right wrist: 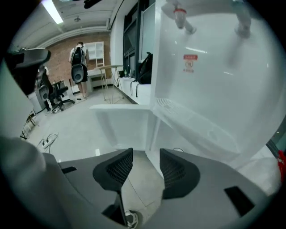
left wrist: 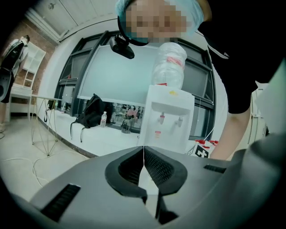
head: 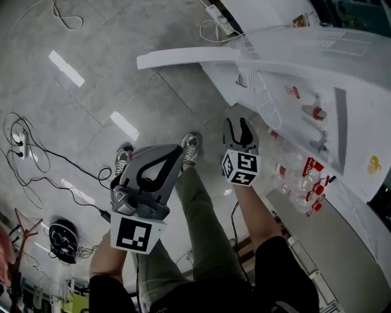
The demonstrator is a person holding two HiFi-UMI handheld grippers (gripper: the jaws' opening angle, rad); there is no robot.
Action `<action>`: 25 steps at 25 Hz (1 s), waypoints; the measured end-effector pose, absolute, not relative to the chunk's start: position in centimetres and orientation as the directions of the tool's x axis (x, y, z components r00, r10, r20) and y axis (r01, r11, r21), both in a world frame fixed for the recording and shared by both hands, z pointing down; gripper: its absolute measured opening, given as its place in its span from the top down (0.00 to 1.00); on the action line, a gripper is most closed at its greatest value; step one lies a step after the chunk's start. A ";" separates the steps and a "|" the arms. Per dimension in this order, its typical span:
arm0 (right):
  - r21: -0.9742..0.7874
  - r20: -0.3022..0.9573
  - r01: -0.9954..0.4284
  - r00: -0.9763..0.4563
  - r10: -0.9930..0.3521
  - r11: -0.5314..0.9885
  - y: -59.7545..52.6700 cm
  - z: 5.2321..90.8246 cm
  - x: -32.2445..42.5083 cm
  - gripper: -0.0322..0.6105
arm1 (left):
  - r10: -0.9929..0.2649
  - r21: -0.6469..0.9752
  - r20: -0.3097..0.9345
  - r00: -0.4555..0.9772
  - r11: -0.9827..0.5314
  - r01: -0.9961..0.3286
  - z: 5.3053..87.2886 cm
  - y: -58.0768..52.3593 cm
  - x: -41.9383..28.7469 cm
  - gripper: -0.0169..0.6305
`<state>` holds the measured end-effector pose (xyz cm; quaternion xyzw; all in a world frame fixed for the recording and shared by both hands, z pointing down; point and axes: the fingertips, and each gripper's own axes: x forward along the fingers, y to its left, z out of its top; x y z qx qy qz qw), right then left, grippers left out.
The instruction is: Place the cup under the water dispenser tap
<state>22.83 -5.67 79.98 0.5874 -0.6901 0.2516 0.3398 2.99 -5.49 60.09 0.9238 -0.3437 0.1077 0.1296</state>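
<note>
Floor [head: 91, 122]: grey glossy tiles, strewn with black and white cables [head: 36, 153]; seen from steeply above, past two shoes [head: 190, 147].
Dispenser [head: 342, 79]: white and boxy; stood at the right of the head view, just beyond the right gripper; filled most of the right gripper view; showed small and whole in the left gripper view, with a clear bottle [left wrist: 170, 62] upended on top.
Red tap [right wrist: 180, 13]: sat high on the dispenser's front, with a small red label [right wrist: 190, 62] on the panel below it.
Pale tap [right wrist: 243, 22]: sat beside the red one at the same height; blurred at the edge of the right gripper view.
Tray [head: 263, 98]: white slotted grille, jutting from the front below both taps.
Cup: could not be made out in any view.
Left gripper [left wrist: 143, 152]: jaws pressed together, ribbed pads touching, nothing between them; held well apart from the dispenser and pointed towards it.
Right gripper [right wrist: 146, 154]: jaws apart, only floor and the dispenser's lower part showing through the gap; held near the dispenser's front, lower than the taps.
Cubes: black-and-white markers, one on the left gripper [head: 137, 234], one on the right [head: 240, 167].
Pack [head: 302, 180]: clear, red-capped bottles, lying on the floor next to the dispenser.
</note>
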 end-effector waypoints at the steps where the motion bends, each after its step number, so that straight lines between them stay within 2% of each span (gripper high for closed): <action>1: 0.067 0.778 -0.983 -0.058 -0.626 0.173 -5.8 81.8 23.5 0.68 | -0.609 0.168 0.291 0.738 -0.727 -0.666 61.2 -5.6 3.1 0.94; 8: 0.147 0.856 -0.982 0.067 -0.512 0.116 -6.9 93.3 27.2 0.68 | -0.611 0.200 0.306 0.731 -0.709 -0.676 67.5 -6.0 3.7 0.94; 14: 0.253 0.871 -0.953 0.147 -0.470 0.169 -9.3 99.8 29.9 0.68 | -0.613 0.211 0.326 0.719 -0.695 -0.688 71.3 -6.0 3.3 0.94; 25: 0.417 0.860 -0.843 0.246 -0.446 0.340 -15.0 105.8 34.1 0.68 | -0.674 0.229 0.350 0.651 -0.612 -0.757 76.4 -6.7 2.7 0.94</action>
